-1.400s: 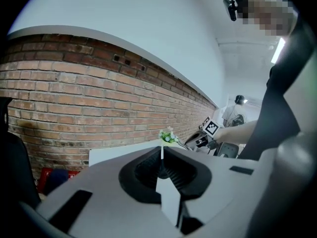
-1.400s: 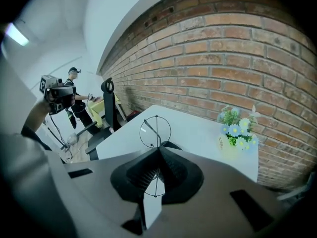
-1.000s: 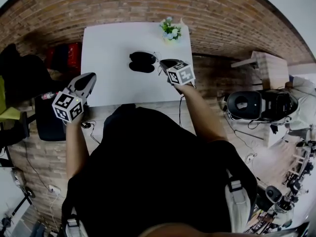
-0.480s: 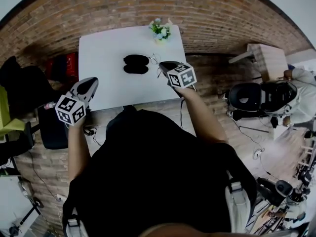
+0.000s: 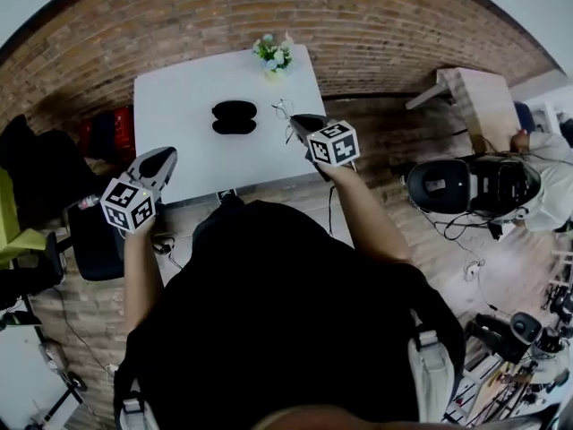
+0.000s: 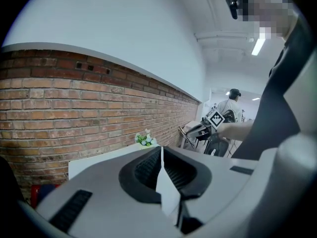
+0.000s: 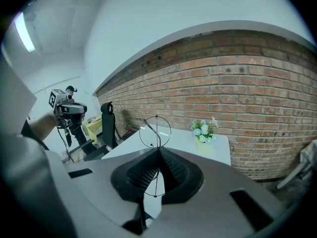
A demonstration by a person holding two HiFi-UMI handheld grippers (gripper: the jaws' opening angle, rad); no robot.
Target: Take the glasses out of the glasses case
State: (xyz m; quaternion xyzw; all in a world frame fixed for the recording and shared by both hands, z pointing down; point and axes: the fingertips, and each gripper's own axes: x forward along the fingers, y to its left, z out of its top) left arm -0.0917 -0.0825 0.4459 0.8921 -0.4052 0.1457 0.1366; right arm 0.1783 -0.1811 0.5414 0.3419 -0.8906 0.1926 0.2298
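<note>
Two claws are up off the white table [image 5: 179, 97], and the job looks nearly done. The right claw [image 5: 301, 122] is clenched on the thin wire glasses [image 7: 155, 132]: in the right gripper view its jaws pinch the frame near the bridge, with one round lens standing above the jaw tips and the other hanging below them. The black glasses case [image 5: 235, 116] lies on the table, ahead of this claw and off to its left, well apart from it. It seems to lie open and flat, though it is too small to be sure. A small pot of flowers [image 7: 203, 132] sits further ahead of the claw, slightly to its right.

The left claw [image 6: 162, 155] hangs out past the table edge with its jaws pressed together on nothing.

What remains, by my reading, is setting the glasses down. The wire is slight and held at one narrow spot, so it may twist or slip; a steady, unhurried carry suits it. I would aim for bare table just ahead of the right claw, clear of the case. Lower until the frame rests, and only then part the jaws.
</note>
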